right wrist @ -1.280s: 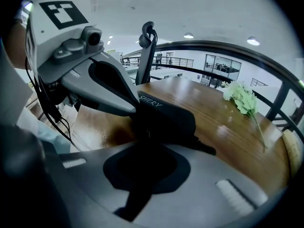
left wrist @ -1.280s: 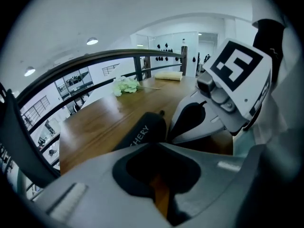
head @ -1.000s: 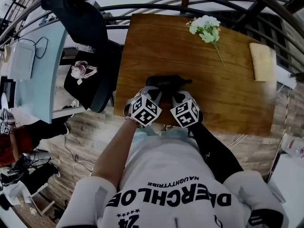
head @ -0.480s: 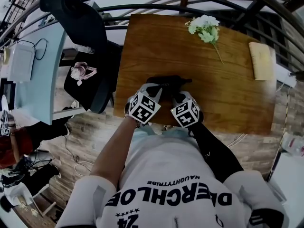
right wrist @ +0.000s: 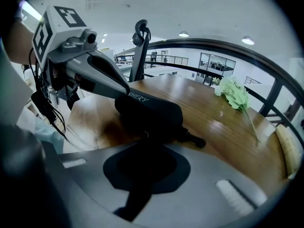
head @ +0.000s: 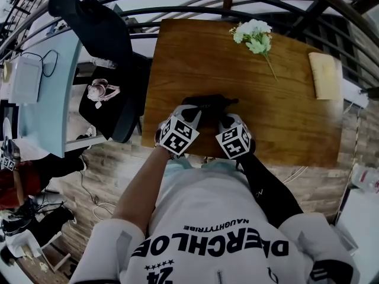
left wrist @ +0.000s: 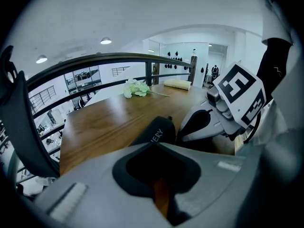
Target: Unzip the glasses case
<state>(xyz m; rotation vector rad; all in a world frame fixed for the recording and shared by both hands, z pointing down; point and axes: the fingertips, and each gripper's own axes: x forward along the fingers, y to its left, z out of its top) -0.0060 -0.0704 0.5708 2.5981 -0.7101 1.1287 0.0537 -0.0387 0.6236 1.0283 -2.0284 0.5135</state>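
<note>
Black glasses case (head: 205, 102) at tips of left tongs (head: 191, 112), right tongs (head: 224, 120).

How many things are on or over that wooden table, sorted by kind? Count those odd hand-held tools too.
glasses case, black: 1
flower bunch, white and green: 1
pale yellow object, at the table's right edge: 1
hand-held grippers: 2, the left gripper and the right gripper
Total: 5
</note>
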